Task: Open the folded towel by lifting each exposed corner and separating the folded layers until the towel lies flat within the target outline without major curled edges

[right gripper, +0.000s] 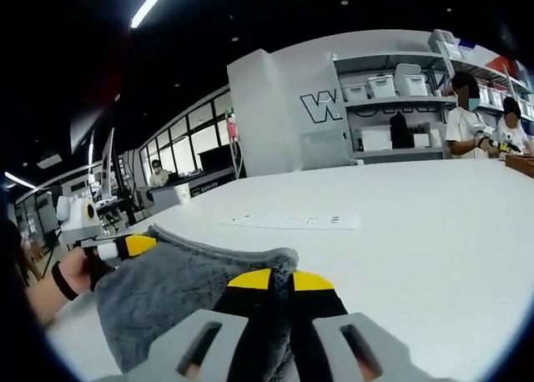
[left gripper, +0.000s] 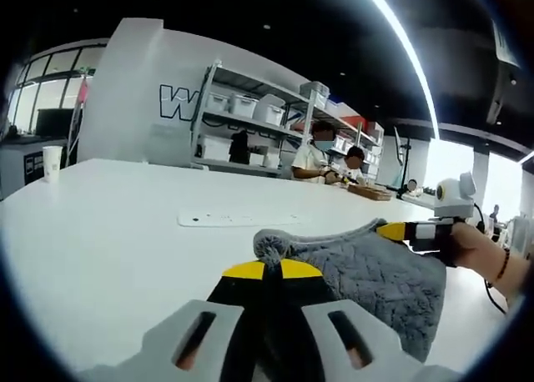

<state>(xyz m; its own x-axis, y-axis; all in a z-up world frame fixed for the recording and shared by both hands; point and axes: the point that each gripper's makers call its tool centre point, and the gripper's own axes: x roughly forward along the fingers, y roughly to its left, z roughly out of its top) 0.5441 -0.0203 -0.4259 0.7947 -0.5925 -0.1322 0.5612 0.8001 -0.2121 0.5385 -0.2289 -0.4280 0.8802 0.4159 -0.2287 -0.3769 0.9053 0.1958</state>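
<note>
- The grey towel (left gripper: 367,273) hangs stretched between the two grippers above the white bench (left gripper: 108,232), one corner in each, with the lower edge near or touching the surface; I cannot tell which.
- The left gripper (left gripper: 271,269) has its yellow-tipped jaws closed together on a bunched towel corner.
- The right gripper (right gripper: 279,279) is likewise pinched tight on the opposite corner, with cloth gathered just above its tips.
- In the left gripper view the right gripper appears at the right, a hand (left gripper: 488,257) around its handle; in the right gripper view the left one comes in from the left.
- No target outline is plain to see; a thin white sheet (left gripper: 238,218) lies flat further back on the bench.
- Risk: the grip on each corner looks shallow, so pulling the grippers apart too hard could let a corner slip out and the towel drop in a heap.
- Risk: the bunched corners could hold several layers, so lowering now might leave folds trapped underneath.
- Risk: laying it down slack could curl the edges or land it off the outline.
</note>
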